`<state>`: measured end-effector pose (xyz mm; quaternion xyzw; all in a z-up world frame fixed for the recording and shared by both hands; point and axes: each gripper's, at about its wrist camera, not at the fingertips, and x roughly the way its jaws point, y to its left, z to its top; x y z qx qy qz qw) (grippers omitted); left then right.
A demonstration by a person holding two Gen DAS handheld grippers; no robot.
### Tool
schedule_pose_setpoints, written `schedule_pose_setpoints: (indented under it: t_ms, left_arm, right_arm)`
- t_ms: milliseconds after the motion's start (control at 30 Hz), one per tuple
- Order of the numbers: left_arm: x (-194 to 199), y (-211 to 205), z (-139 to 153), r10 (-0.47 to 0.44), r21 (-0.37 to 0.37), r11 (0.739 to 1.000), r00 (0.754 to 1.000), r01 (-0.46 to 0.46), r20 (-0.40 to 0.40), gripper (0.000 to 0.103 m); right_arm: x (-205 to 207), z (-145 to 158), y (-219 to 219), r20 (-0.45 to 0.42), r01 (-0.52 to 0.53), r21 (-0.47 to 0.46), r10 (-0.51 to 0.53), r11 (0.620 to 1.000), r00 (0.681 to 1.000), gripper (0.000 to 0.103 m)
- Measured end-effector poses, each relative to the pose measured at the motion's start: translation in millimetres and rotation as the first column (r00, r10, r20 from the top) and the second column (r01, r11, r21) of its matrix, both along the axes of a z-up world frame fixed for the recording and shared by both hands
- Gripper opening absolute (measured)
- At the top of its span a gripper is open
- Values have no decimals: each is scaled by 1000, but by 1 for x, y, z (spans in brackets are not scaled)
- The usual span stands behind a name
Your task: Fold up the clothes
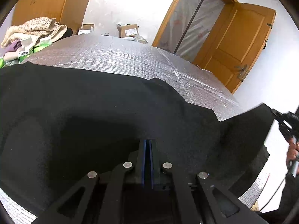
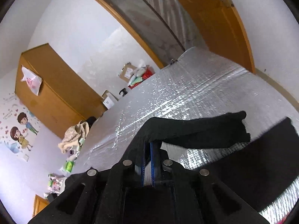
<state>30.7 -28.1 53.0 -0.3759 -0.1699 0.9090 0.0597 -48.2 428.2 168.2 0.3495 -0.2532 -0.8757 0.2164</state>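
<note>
A black garment [image 1: 93, 102] lies spread over a silver quilted surface [image 1: 121, 59]. My left gripper [image 1: 147, 141] is shut on the black garment's near edge, its blue pads pressed together under the cloth. My right gripper [image 2: 149, 143] is shut on another edge of the black garment [image 2: 196, 128] and holds it lifted above the silver surface [image 2: 186, 93], with a sleeve-like flap hanging off to the right. The right gripper also shows at the far right of the left wrist view [image 1: 287, 123], with the hand that holds it.
A pile of beige and purple clothes [image 1: 31, 31] and green-white boxes [image 1: 26, 50] sit at the surface's far left. Cardboard boxes [image 1: 129, 29] stand on the floor behind. A wooden wardrobe [image 2: 52, 93] and an open wooden door [image 1: 239, 43] line the walls.
</note>
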Motion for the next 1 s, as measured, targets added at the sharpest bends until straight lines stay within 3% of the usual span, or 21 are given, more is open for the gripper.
schedule_pose_setpoints:
  t_ms: [267, 467, 600, 800, 833, 867, 900, 1000]
  left_arm:
    - [-3, 9, 5, -1, -71, 997, 1000, 2, 16, 3]
    - [1, 27, 18, -57, -77, 995, 998, 56, -11, 3]
    - [5, 48, 29, -148, -75, 987, 988, 144, -49, 3]
    - [13, 88, 31, -306, -105, 949, 950, 298, -66, 12]
    - [15, 95, 29, -329, -119, 940, 942, 321, -59, 12]
    - [16, 103, 28, -351, -134, 930, 935, 342, -51, 12]
    - [18, 110, 26, -372, -148, 920, 927, 362, -43, 12]
    - [22, 128, 25, -430, -174, 892, 902, 418, -39, 14]
  right_arm:
    - [48, -25, 27, 95, 24, 16, -25, 1000, 995, 5]
    - [44, -71, 22, 222, -40, -5, 40, 999, 974, 11]
    - [39, -77, 21, 206, -59, -36, 65, 998, 976, 34]
    - [31, -78, 22, 172, -48, -25, 51, 999, 984, 34]
    - [29, -78, 22, 163, -44, -21, 46, 999, 986, 34]
    - [28, -76, 23, 153, -39, -18, 41, 999, 987, 25]
    - [27, -74, 24, 141, -31, -19, 33, 999, 990, 9]
    - [24, -65, 33, 103, -7, -66, 13, 998, 995, 6]
